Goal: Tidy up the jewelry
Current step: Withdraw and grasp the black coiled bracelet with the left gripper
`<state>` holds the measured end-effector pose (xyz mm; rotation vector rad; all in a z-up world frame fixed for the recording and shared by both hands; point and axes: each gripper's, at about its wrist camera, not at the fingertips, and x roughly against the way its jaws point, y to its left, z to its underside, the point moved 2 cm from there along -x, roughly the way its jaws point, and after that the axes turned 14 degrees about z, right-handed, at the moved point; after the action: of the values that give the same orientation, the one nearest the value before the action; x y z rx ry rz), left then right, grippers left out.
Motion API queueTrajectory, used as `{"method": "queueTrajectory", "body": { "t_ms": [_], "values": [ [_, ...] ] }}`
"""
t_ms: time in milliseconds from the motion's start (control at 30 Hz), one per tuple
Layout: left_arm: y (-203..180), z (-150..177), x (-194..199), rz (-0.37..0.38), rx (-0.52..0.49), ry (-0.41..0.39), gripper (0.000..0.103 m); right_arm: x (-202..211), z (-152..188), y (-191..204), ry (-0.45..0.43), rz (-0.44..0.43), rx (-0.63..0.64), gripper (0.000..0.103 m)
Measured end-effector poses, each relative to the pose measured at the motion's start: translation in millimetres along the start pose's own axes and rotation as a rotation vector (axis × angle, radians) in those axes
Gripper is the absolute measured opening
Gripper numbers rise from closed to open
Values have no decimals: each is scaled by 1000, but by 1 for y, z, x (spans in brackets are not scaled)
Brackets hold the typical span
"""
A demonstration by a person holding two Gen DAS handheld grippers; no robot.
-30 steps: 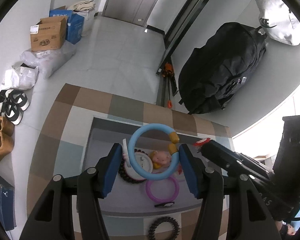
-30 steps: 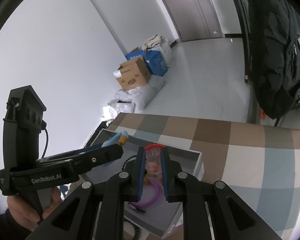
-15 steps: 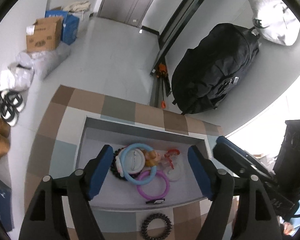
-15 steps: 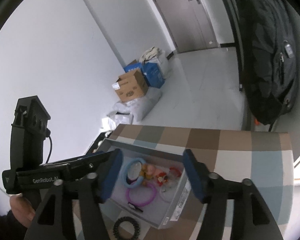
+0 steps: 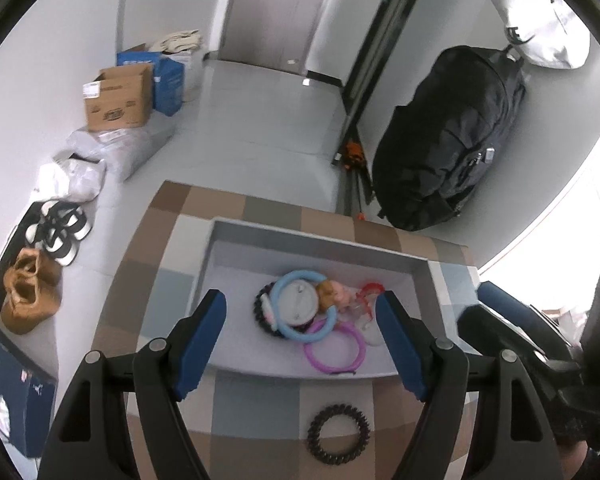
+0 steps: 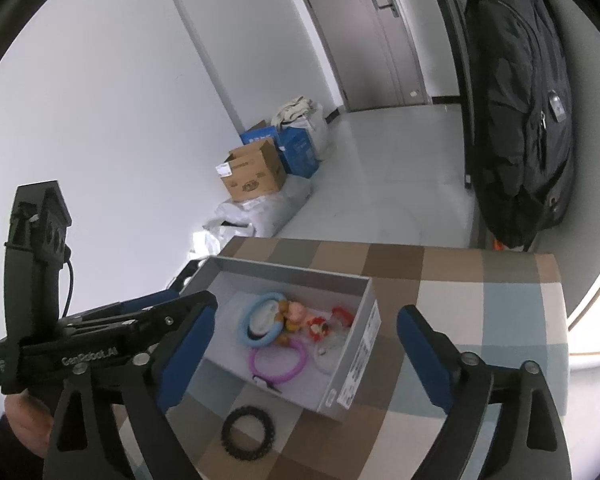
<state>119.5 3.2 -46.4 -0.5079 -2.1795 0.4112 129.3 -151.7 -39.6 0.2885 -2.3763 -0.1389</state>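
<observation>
Shoes [image 5: 58,226] lay on the floor at far left, beyond the table's edge. Cardboard box [image 5: 118,98] stood farther back by the wall.

Left gripper [image 5: 302,338] hung over the near side of the grey tray [image 5: 308,236], jaws parted wide, nothing between the pads, nothing held.

Tray sat on the checked tablecloth [image 5: 148,280]. Inside it, left to right: black bead bracelet [image 5: 260,312] partly under the blue ring [image 5: 284,328]; blue ring lay around a white disc and overlapped the pink ring [image 5: 354,354]; small doll-like charms [image 5: 334,294] just beside the blue ring; red piece [image 5: 370,290] and clear ring at the right end.

Black coil band [image 5: 338,434] lay on the cloth outside the tray, just in front of its near wall.

Right gripper [image 6: 302,354] was over the tray's near corner, jaws opening, very wide, empty. A hand [image 6: 26,426] gripped the left gripper's handle. Black bag [image 5: 448,136] leaned on the wall at right.
</observation>
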Motion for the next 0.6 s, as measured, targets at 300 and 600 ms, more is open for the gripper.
{"method": "queueTrajectory", "body": {
  "t_ms": [300,600],
  "values": [
    [-15,15,19,-28,-54,-30,82,24,23,7,-10,2,14,103],
    [-23,35,27,-52,-105,-20,83,47,46,7,-7,44,9,103]
  ]
}}
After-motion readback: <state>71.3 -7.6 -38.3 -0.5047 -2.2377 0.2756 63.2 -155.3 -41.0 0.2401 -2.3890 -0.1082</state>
